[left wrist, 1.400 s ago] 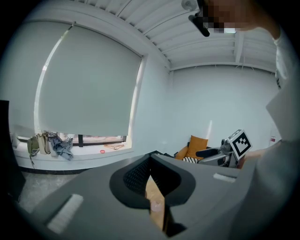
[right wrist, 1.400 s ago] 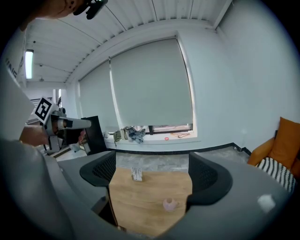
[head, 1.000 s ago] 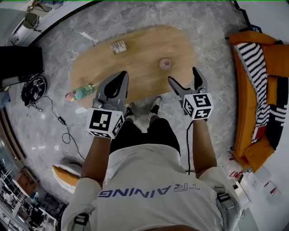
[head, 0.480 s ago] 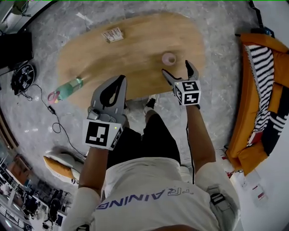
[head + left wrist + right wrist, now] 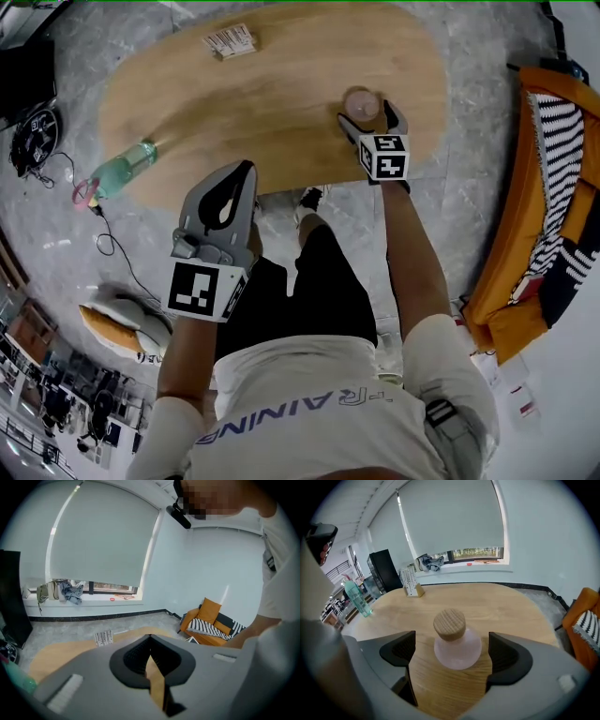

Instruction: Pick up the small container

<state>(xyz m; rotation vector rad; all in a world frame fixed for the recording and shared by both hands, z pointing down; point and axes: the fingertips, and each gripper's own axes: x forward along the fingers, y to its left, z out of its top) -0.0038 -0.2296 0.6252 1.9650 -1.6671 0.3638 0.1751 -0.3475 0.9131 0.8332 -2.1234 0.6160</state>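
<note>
**Desk:** Jaws spread wide, the right gripper [image 5: 454, 654] brackets the small container [image 5: 456, 639], which stands untouched on the table [image 5: 487, 602].

**Photographer:** Approach stage, seemingly; next, squeeze squarely (left gripper [image 5: 151, 665] pressed together, empty).

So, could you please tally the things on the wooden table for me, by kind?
Small pink rounded container with a wooden stopper: 1
Green translucent plastic bottle: 1
Small white box with dark striped print: 1
Total: 3
</note>
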